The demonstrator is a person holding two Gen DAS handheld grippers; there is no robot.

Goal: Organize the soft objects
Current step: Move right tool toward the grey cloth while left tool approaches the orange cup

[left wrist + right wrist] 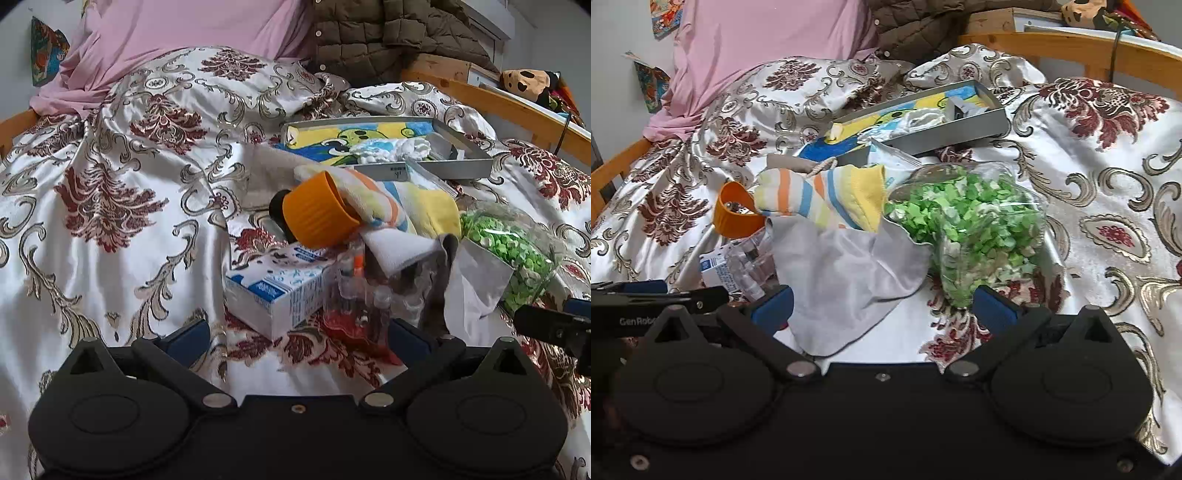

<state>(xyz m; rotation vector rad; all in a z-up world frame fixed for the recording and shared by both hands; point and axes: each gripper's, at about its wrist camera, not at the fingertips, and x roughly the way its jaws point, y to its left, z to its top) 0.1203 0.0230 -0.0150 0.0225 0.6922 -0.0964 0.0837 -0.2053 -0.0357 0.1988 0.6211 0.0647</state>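
Grey tray on bed holds towel, white cloth only. Sock, grey cloth near tray, unsorted. Left tongs, right tongs apart, empty.

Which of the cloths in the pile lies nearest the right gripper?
The plain grey cloth, reaching between the open right gripper's fingers. The striped orange, blue and yellow towel lies farther back.

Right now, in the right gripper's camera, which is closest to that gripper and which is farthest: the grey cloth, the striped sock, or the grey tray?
1. Grey cloth, just ahead of the right gripper, between its open fingers.
2. Striped sock, behind the cloth, left of centre.
3. Grey tray, farthest, near the bed's far side.
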